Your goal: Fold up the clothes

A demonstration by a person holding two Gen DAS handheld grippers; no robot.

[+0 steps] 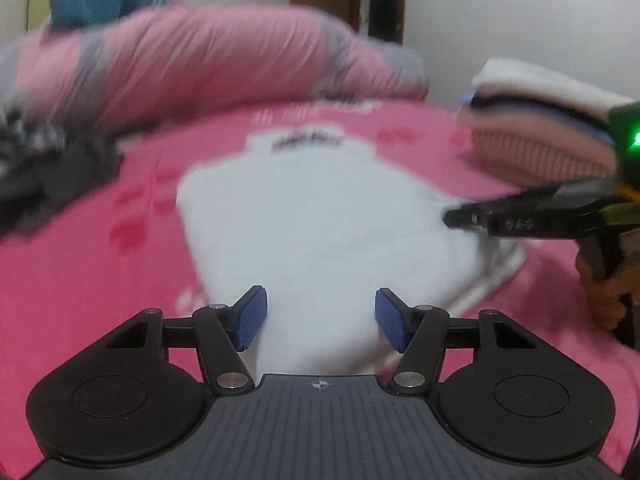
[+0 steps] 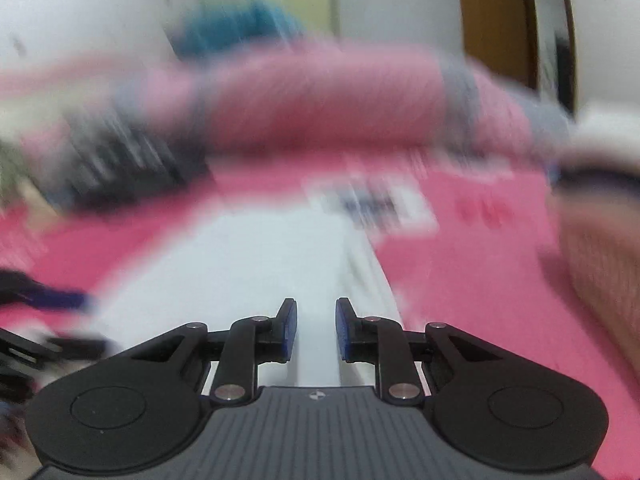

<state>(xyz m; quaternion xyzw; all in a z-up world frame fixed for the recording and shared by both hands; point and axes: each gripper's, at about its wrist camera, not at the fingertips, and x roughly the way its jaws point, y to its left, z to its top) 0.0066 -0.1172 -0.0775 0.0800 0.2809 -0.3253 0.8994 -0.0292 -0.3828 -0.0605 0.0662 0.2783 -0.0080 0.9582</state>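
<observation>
A white cotton T-shirt (image 1: pixel 320 216), partly folded lengthwise, lies flat on the bright pink patterned bedsheet (image 1: pixel 80 280), its printed collar end away from both cameras. The left gripper (image 1: pixel 320 318) hovers over the near hem, its blue-padded jaws fairly wide apart with nothing between them. The right gripper (image 2: pixel 316 330) stands at the shirt's right edge, jaws narrow and closing, with no cloth visibly pinched. A rolled pink-and-grey striped quilt (image 1: pixel 192 60) lies behind the shirt; a stack of folded clothes (image 1: pixel 536 120) sits right; dark crumpled garments (image 1: pixel 36 168) lie left.
</observation>
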